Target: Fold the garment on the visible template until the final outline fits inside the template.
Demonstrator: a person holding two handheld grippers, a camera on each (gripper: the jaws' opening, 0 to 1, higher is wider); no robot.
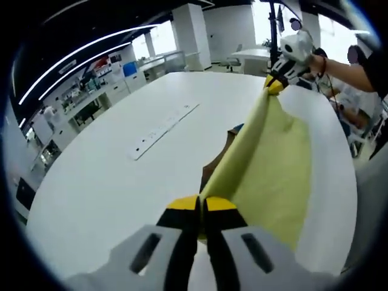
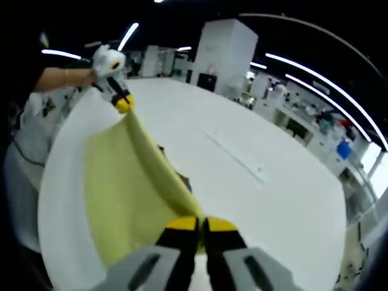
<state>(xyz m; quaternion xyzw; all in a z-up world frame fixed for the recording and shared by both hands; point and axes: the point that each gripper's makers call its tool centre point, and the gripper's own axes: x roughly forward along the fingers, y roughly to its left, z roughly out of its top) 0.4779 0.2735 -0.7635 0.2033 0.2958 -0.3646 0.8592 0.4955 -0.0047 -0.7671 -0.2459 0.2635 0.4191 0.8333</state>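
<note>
Over the big white table, the yellow garment is lifted up and stretched between the two grippers, hanging like a sheet with its top edge pulled fairly taut. In the left gripper view, the left gripper has its yellow-tipped jaws pinched together on one corner of the fabric, and the cloth runs up and away to the right gripper at the far end, which is clamped on the other corner with a person's hand holding it.

The right gripper view shows the same thing from the other end: the right gripper is closed on the garment at the bottom, and the left gripper grips the far corner, top left.

Under the hanging cloth there's something dark and brownish on the table, with a bit of blue next to it, but it's mostly hidden, so I can't tell what it is. A long pale strip lies flat on the tabletop, well apart from the garment. The lower edge of the fabric droops toward the table edge nearest the person.
</note>
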